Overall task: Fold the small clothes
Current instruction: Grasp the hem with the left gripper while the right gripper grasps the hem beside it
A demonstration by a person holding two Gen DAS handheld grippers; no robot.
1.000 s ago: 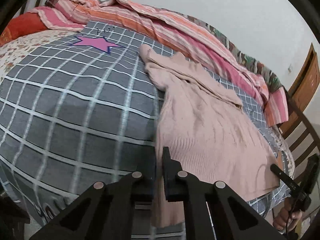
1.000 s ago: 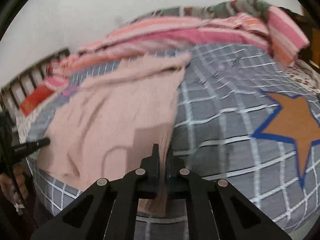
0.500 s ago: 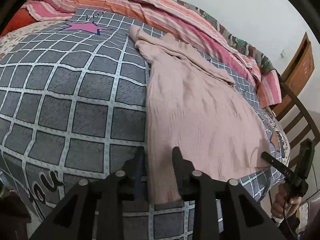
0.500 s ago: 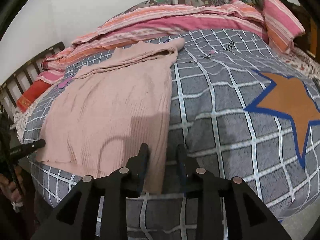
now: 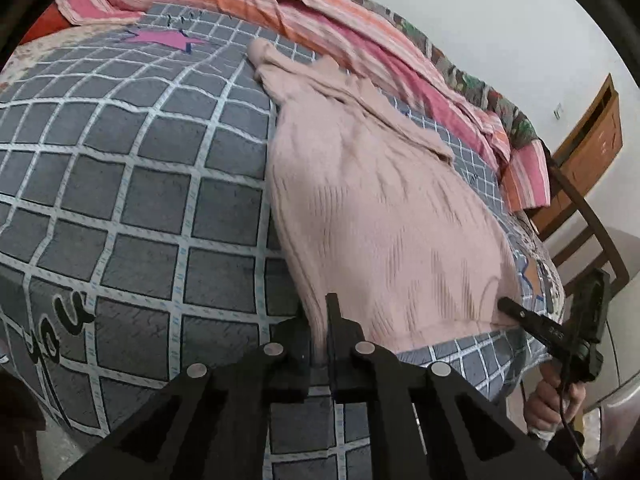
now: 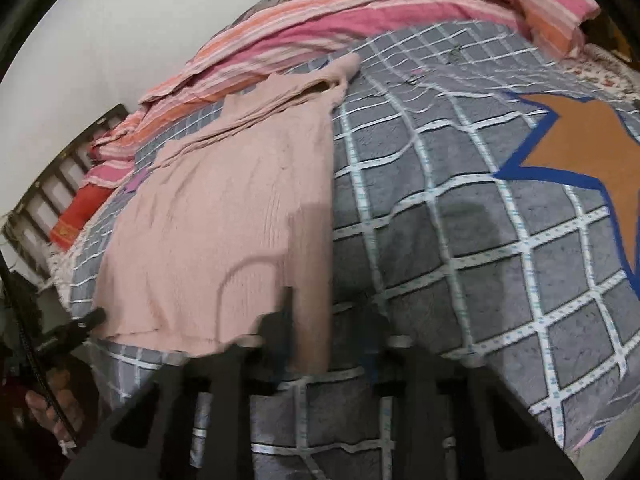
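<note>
A pink knit sweater (image 5: pixel 380 208) lies flat on the grey checked bedspread (image 5: pixel 140 200), with its hem toward me. My left gripper (image 5: pixel 319 332) is shut on the hem's left corner, and cloth is pinched between the fingers. Its tip also shows in the right wrist view as the left gripper (image 6: pixel 92 316). My right gripper (image 6: pixel 324 320) sits at the right corner of the sweater (image 6: pixel 224 216), with a strip of hem between its fingers. That view is blurred by motion. The right gripper (image 5: pixel 516 312) touches that corner in the left wrist view.
A striped pink and orange blanket (image 5: pixel 320 12) is bunched along the far side by the wall. A wooden bed end (image 5: pixel 592 140) stands at the right and a slatted rail (image 6: pixel 52 184) at the left. A person's hand (image 5: pixel 552 400) holds the right gripper. An orange star (image 6: pixel 592 152) marks the bedspread.
Both grippers were shut a second ago and stood open around the hem half a second ago. The left is now shut on it. The sweater looks spread flatter and closer.
</note>
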